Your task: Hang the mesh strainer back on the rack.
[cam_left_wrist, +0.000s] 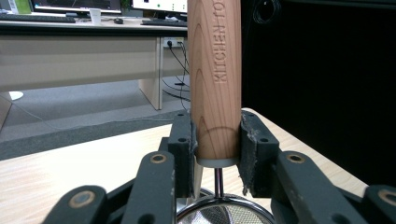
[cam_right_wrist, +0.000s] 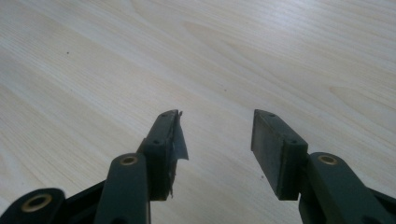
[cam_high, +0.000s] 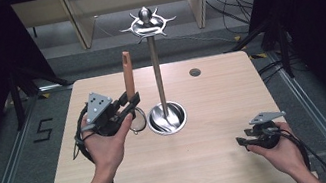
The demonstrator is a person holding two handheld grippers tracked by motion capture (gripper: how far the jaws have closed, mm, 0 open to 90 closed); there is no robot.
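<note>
- Left of the tall steel hook stand (cam_high: 156, 67), the left gripper (cam_high: 128, 103) clamps a wooden-handled mesh strainer (cam_left_wrist: 215, 79) upright
- Right gripper (cam_right_wrist: 215, 135) rests gaping over the pale wooden table (cam_high: 215, 112)

Strainer (cam_high: 130, 84) with a round wooden handle (cam_left_wrist: 215, 79), upright, handle end upward; the grain is light brown and the words "KITCHEN TO…" are stamped along it. A thin metal shank leaves the handle's lower end and joins a chromed rim enclosing fine mesh (cam_left_wrist: 224, 215). The handle's lower end is clamped between two black pads, above the wooden table's left half, just left of a chrome utensil stand's base.
</note>
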